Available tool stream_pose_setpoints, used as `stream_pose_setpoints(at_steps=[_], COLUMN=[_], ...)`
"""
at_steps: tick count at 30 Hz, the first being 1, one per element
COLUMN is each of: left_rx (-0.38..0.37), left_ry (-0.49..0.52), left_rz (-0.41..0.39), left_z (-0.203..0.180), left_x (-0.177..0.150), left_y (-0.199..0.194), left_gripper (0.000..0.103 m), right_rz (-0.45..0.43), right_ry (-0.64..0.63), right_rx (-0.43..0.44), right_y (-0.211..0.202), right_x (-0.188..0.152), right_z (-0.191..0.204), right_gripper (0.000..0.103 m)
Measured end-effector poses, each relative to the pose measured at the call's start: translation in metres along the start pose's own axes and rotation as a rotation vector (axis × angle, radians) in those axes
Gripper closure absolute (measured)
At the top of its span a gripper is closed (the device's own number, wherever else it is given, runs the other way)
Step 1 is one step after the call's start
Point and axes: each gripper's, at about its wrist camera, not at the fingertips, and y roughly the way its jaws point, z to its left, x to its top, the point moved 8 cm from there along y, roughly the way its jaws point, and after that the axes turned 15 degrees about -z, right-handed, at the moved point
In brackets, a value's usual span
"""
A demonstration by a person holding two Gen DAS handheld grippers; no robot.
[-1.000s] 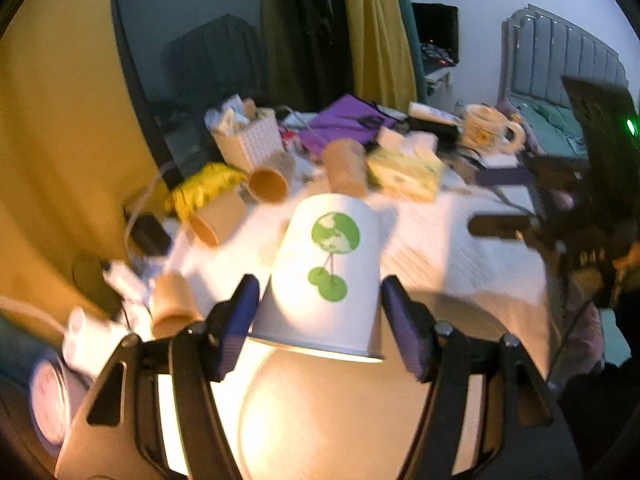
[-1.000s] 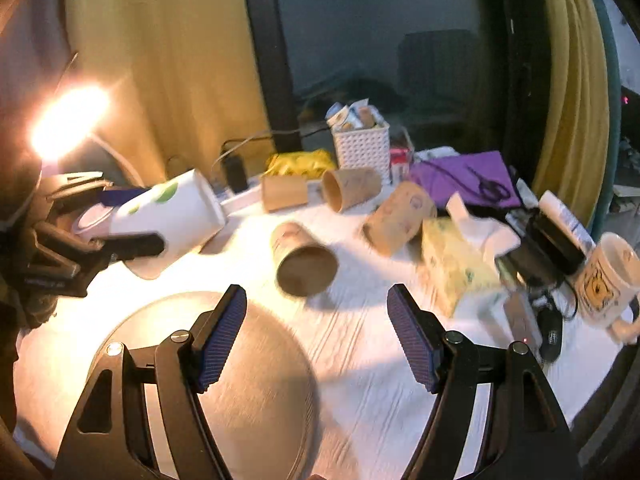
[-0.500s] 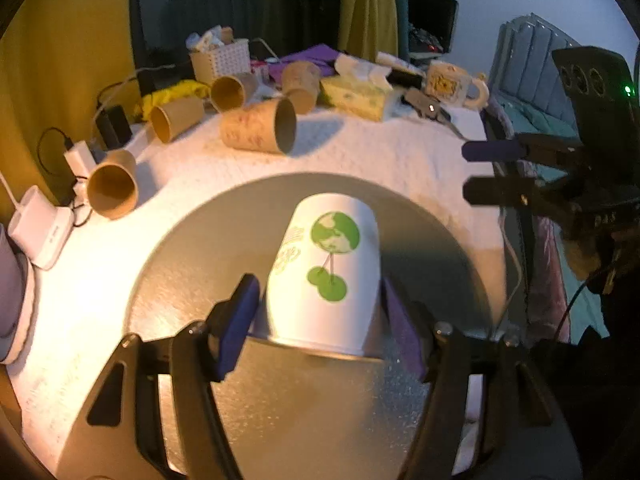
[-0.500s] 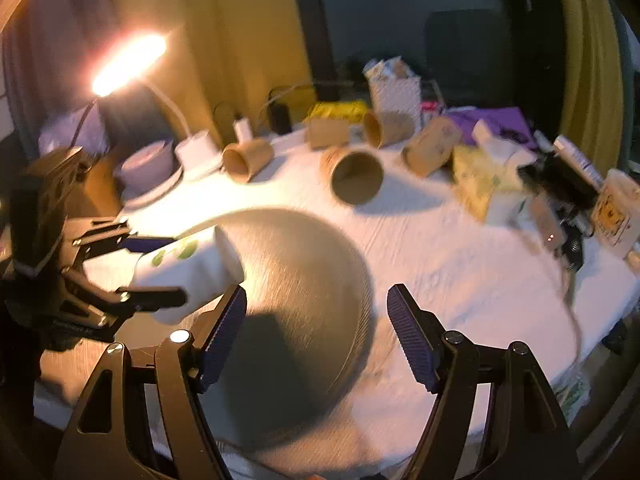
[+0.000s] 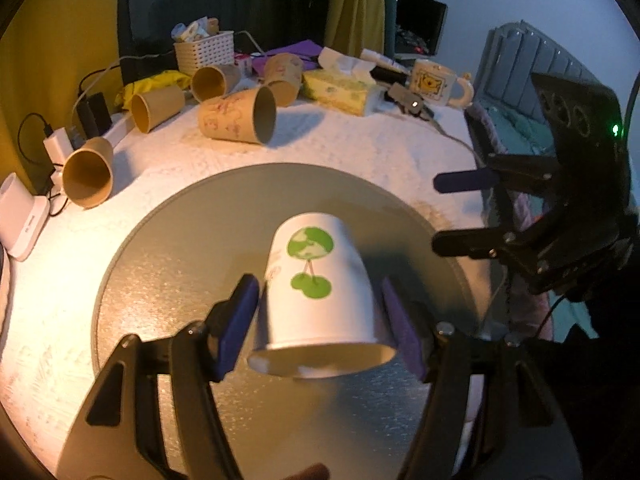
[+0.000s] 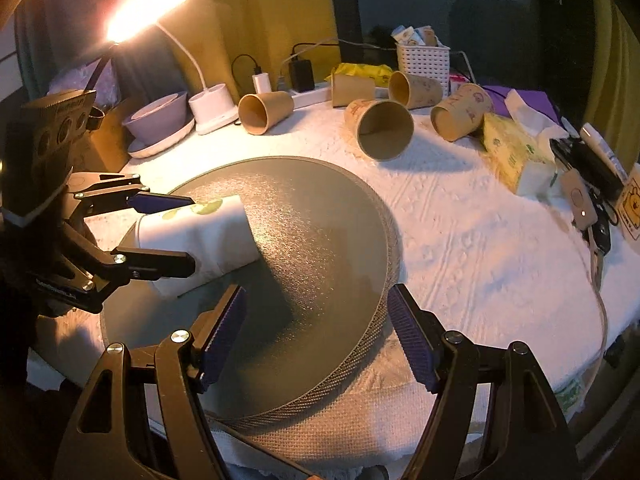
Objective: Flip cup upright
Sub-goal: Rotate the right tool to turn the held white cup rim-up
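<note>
A white paper cup [image 5: 316, 292] with a green print is held between the pads of my left gripper [image 5: 320, 320], its open mouth toward the camera and its base pointing away, low over a round grey mat [image 5: 200, 280]. In the right wrist view the cup [image 6: 200, 236] lies nearly level in the left gripper [image 6: 164, 232] at the mat's [image 6: 320, 240] left edge; I cannot tell if it touches the mat. My right gripper [image 6: 316, 336] is open and empty above the mat's near edge; it also shows in the left wrist view [image 5: 464, 208].
Several brown paper cups [image 6: 384, 128] lie on their sides on the white cloth behind the mat. A lit desk lamp [image 6: 212, 108], a bowl [image 6: 160, 124], a white basket [image 6: 422, 64], a tissue box [image 6: 516, 152], a mug [image 5: 436, 86] and chargers crowd the far and right edges.
My left gripper has come down toward the grey mat with the cup and tilted it closer to level. The right gripper has stayed open and now looks down on the mat.
</note>
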Motion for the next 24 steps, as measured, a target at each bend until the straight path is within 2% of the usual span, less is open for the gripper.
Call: stream_pose_setpoints(at_steps=[2, 7, 13, 17, 20, 24], left_rx=[-0.018, -0.024, 0.038, 0.072, 0.108, 0.179], left_ry=[-0.025, -0.086, -0.147, -0.261, -0.336, -0.404], left_rz=[-0.019, -0.057, -0.108, -0.176, -0.239, -0.329], left_z=[-0.001, 0.003, 0.016, 0.034, 0.051, 0.072], left_x=[0.003, 0.005, -0.011, -0.028, -0.038, -0.044], left_y=[-0.005, -0.021, -0.047, -0.071, -0.088, -0.113], left_gripper=[0.015, 0.013, 0.012, 0.012, 0.012, 0.012], right_rz=[0.001, 0.005, 0.023, 0.028, 0.073, 0.165], right_ry=[-0.024, -0.145, -0.405, -0.750, -0.975, -1.104], right_rx=[0.013, 0.087, 0.210, 0.312, 0.398, 0.475], right_y=[-0.001, 0.001, 0.011, 0.024, 0.045, 0.076], right_x=[0.001, 0.006, 0.023, 0.029, 0.020, 0.007], right_z=[0.003, 0.020, 0.049, 0.090, 0.121, 0.143], right_gripper=[0.027, 0.027, 0.027, 0.027, 0.024, 0.024])
